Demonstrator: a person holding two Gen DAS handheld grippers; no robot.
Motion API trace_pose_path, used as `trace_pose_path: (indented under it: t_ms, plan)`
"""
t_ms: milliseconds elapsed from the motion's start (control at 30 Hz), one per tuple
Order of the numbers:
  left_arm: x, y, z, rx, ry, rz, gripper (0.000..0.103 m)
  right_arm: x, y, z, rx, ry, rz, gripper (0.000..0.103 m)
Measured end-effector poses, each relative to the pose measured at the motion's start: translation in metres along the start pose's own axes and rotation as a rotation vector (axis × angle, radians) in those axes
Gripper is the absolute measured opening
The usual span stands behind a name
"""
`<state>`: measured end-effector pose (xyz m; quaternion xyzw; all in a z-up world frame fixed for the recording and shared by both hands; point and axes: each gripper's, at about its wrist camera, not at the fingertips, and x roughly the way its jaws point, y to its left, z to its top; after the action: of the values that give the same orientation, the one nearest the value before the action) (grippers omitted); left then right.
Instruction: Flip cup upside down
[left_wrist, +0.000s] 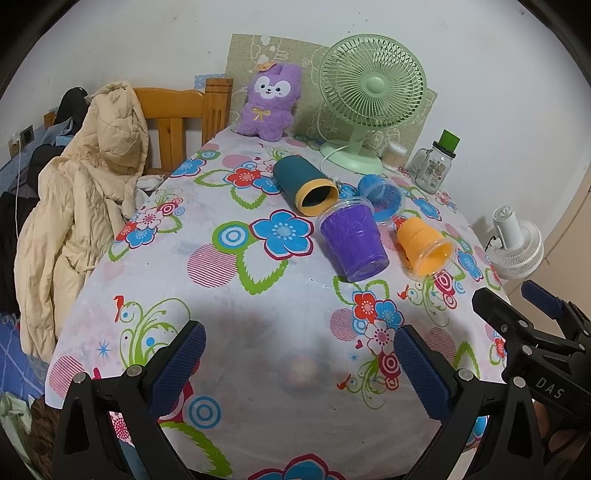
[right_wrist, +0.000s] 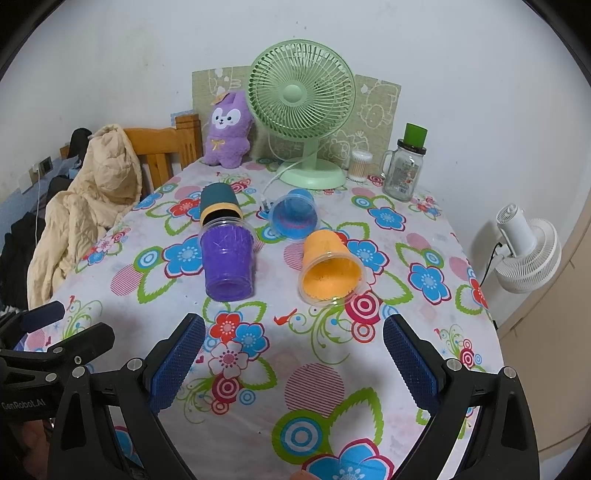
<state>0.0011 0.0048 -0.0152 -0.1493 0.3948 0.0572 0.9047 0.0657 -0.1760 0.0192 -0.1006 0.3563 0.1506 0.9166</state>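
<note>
Both grippers, left gripper (left_wrist: 299, 363) and right gripper (right_wrist: 293, 356), hung unclenched at lower frame; we feared nudging the tipped orange cup (right_wrist: 328, 264) rolling toward mid-frame purple cup (right_wrist: 228, 260).

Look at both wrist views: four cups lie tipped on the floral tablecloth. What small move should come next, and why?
Probably ease the right gripper forward toward the orange plastic cup. That cup lies on its side nearest this gripper, mouth facing it, and both grippers are open and empty. The purple plastic cup lies further left, nearer the left gripper.
</note>
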Motion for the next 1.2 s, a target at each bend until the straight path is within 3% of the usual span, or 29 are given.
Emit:
trace_pose_path:
  t_ms: [800,967,1200]
  plan:
    - [0.014,-0.001,0.005,0.006,0.034,0.001,0.103,0.014,-0.005,0.002,0.003,0.026,0.001,0.098]
    - [0.016,-0.004,0.017,0.027,0.019,0.005,0.103,0.023,-0.019,0.015,0.030,0.027,-0.015,0.098]
    - [0.028,-0.007,0.049,0.052,-0.005,0.000,0.103,0.047,-0.036,0.050,0.040,0.044,0.036,0.098]
